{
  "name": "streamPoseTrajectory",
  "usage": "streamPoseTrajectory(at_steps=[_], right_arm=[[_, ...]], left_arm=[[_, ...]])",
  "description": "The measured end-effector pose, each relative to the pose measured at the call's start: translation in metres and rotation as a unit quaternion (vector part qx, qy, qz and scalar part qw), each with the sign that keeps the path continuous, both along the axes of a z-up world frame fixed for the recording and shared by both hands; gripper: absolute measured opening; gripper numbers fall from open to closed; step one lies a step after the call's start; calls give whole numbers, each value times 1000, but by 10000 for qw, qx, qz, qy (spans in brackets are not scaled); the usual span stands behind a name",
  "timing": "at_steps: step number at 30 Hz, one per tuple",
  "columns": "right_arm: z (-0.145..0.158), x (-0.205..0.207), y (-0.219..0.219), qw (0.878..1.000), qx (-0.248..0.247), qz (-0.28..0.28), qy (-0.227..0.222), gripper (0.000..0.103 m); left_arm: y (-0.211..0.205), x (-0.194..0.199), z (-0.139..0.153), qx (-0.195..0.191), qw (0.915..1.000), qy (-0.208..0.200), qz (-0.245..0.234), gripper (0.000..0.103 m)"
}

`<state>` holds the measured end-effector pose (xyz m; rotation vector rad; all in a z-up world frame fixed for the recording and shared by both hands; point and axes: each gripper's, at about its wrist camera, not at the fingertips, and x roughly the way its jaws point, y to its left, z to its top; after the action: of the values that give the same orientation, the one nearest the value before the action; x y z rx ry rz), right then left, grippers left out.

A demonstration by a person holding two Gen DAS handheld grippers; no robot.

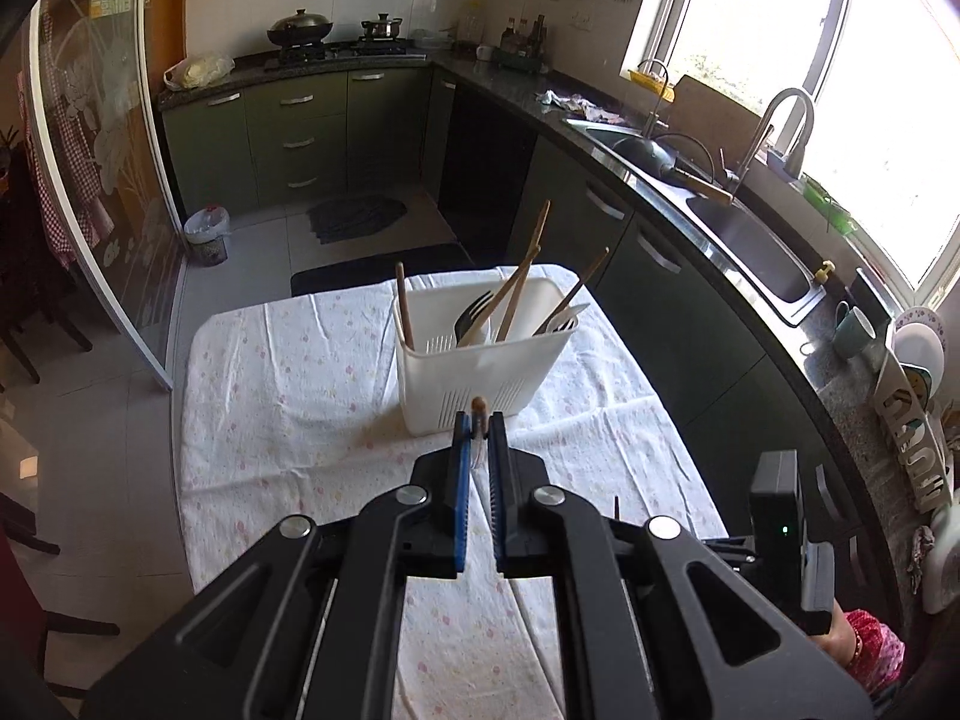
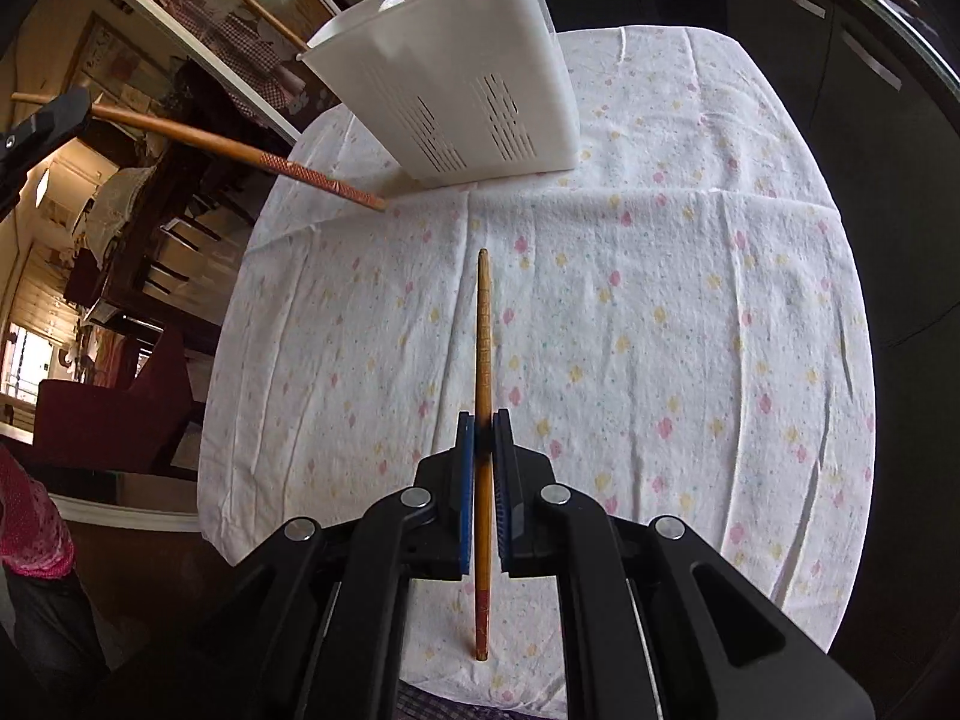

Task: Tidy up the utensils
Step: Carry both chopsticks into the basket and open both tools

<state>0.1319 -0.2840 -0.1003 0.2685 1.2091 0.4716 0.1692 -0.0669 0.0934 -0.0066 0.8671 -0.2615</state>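
A white slotted utensil holder (image 1: 474,378) stands on the cloth-covered table (image 1: 288,396), with several wooden chopsticks (image 1: 521,285), a dark fork (image 1: 471,312) and white cutlery upright in it. My left gripper (image 1: 478,420) is shut on a wooden chopstick (image 1: 479,405), seen end-on just in front of the holder. The right wrist view shows that same chopstick (image 2: 240,150) slanting down toward the holder (image 2: 456,90). My right gripper (image 2: 483,438) is shut on another wooden chopstick (image 2: 483,330), which points forward above the cloth (image 2: 660,300).
A dark counter with a sink (image 1: 750,240), faucet (image 1: 780,126) and a mug (image 1: 852,333) runs along the right. Green cabinets (image 1: 300,132) and a stove with pots (image 1: 336,30) stand at the back. A glass door (image 1: 102,168) and a small bin (image 1: 207,234) are at left.
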Motion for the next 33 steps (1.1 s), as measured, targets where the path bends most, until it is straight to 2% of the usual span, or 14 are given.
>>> streamPoseTrajectory(at_steps=[5, 12, 17, 23, 29, 33], right_arm=[[5, -16, -39, 9992, 374, -90, -76, 7], [0, -27, -66, 9978, 630, -194, -71, 7], [-2, -27, -70, 9971, 729, -210, -101, 7], [5, -29, -72, 9963, 815, -199, -200, 7], [24, -23, -70, 9949, 893, -214, -422, 7], [54, -13, -68, 9918, 924, -302, -828, 7]], left_arm=[[-17, 18, 39, 52, 9987, -494, 128, 6], [-35, 38, 72, 126, 9969, -731, 265, 6], [-37, 53, 84, 225, 9956, -817, 410, 6], [-31, 79, 69, 318, 9963, -564, 573, 6], [-28, 108, 21, 544, 9967, -18, 609, 6], [-27, 114, -10, 608, 9965, 253, 521, 6]])
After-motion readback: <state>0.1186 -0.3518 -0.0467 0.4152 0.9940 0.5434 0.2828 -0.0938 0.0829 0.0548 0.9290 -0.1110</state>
